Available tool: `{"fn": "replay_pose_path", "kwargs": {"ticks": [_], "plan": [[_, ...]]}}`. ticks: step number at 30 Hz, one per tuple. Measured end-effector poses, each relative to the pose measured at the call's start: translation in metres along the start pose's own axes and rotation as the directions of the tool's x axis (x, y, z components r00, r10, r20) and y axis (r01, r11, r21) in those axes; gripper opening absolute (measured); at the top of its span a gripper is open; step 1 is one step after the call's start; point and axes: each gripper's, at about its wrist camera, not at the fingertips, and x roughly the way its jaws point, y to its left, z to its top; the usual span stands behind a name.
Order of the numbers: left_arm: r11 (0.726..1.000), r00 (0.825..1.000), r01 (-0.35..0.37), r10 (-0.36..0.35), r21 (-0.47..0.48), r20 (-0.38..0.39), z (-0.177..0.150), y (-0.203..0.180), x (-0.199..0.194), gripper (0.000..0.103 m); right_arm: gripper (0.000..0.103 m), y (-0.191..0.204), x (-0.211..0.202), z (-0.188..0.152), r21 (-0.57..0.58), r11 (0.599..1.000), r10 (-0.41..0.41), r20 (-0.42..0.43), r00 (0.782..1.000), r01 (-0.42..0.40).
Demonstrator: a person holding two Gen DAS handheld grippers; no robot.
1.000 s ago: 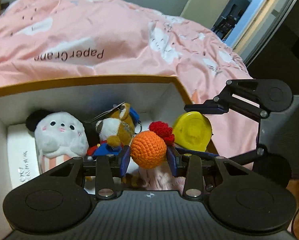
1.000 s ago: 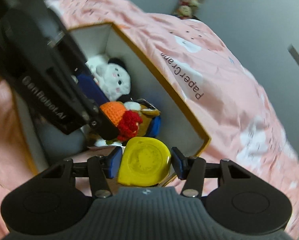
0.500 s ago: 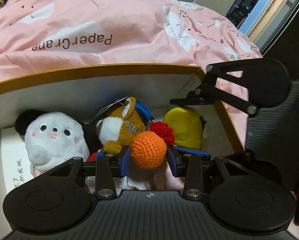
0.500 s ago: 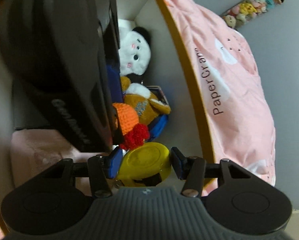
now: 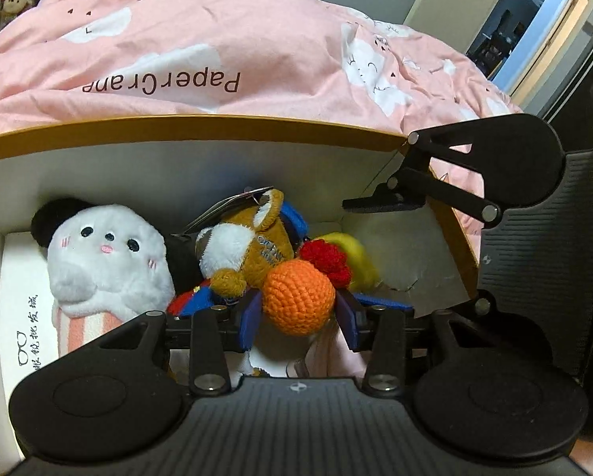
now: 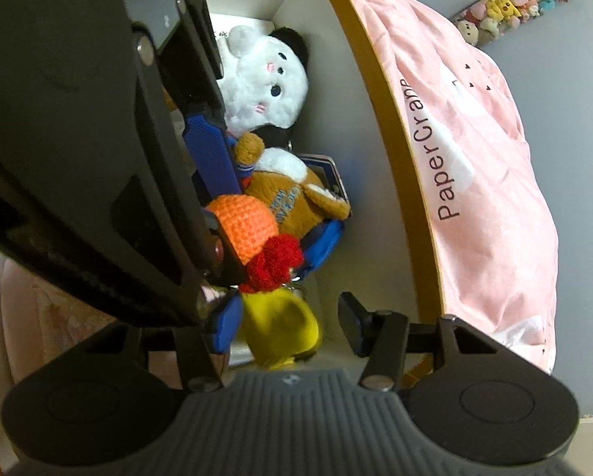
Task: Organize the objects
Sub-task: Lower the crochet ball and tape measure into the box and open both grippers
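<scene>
2 claws work inside a white box [image 5: 257, 166] with an orange-brown rim, which sits against a pink bedspread [image 5: 217, 39] printed "PaperCrane"; the left claw [image 5: 298, 309] is clenched on an orange crocheted ball [image 5: 298, 301] with a red crocheted tuft [image 5: 326, 260] at its far side, the blue pads [image 5: 251, 319] pressing it from both sides above the box's contents; in the right wrist view the same ball [image 6: 245, 224] and tuft [image 6: 274, 261] show past the black body of the left claw, which fills the upper left of that frame; the right claw [image 6: 292, 325] stands released, its jaws spread wide, with a blurred yellow object [image 6: 280, 327] just beside its left pad [image 6: 227, 323] and clear of the right one; the yellow object [image 5: 354, 260] lies low in the box near its right-hand wall, just behind the red tuft in the left wrist view; a white plush animal [image 5: 106, 261] with black ears sits at the left end of the box, and a brown and white plush toy [image 5: 249, 250] with a paper tag lies between it and the ball; a blue item [image 6: 324, 242] lies beneath the brown toy; small plush figures [image 6: 506, 0] line a shelf on the grey wall beyond the bed; an open doorway [image 5: 534, 27] shows at the far right.
</scene>
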Motion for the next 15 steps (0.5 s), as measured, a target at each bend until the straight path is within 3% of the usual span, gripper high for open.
{"fn": "replay_pose_path", "kwargs": {"ticks": [7, 9, 11, 15], "plan": [[0.995, 0.998, -0.057, 0.057, 0.078, -0.006, -0.002, -0.013, 0.000, 0.051, 0.063, 0.000, -0.018, -0.002, 0.009, 0.999, -0.040, 0.010, 0.999, 0.040], [0.991, 0.998, -0.061, 0.060, 0.120, 0.010, -0.004, -0.019, -0.002, 0.056, 0.072, 0.000, -0.025, -0.004, 0.024, 0.998, -0.055, 0.023, 0.998, 0.054], [0.991, 0.999, -0.041, 0.037, 0.131, 0.035, -0.006, -0.019, -0.006, 0.067, 0.074, 0.001, -0.032, -0.007, 0.054, 0.997, -0.058, 0.033, 0.998, 0.056], [0.996, 0.997, -0.018, 0.011, 0.090, 0.071, -0.007, -0.015, -0.013, 0.069, 0.074, 0.004, -0.041, -0.010, 0.119, 0.991, -0.070, 0.030, 0.997, 0.066]]}}
